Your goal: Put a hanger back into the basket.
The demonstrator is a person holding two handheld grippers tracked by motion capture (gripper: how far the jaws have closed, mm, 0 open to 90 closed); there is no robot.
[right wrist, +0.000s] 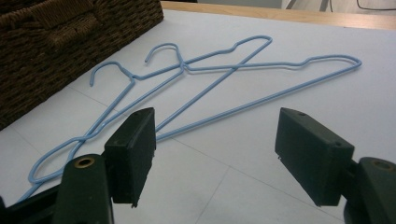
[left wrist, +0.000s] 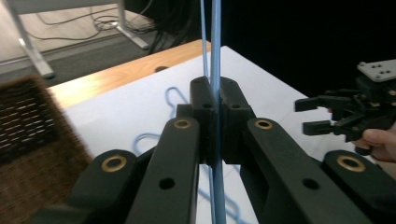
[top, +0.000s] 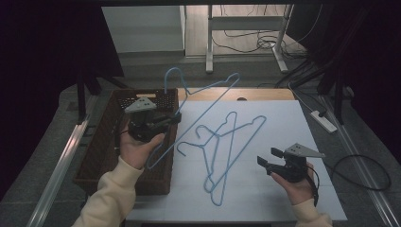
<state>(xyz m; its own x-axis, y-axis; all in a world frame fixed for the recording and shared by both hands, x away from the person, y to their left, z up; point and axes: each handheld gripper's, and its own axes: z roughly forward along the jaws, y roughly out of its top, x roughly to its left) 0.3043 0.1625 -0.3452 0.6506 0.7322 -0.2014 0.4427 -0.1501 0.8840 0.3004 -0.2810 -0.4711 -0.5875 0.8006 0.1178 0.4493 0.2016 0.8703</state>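
My left claw (top: 176,117) clamped on wire of blue hanger (top: 208,101), lifted above tabletop (top: 283,123) beside wicker basket (top: 101,142); left gripper view shows wire pinched between pads, high view shows whole hanger tilted in air. Right claw (top: 265,157) low over tabletop, pads apart, nothing between. Two hangers (right wrist: 224,70) lie crossed ahead of it.

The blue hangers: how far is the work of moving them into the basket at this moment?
Nothing shows as finished: no hanger is visible inside the wicker basket. In hand: the left gripper is shut on one lifted hanger, held in the air beside the basket. Left: two crossed hangers lie flat on the white table. The right gripper is open and holds nothing, near them.
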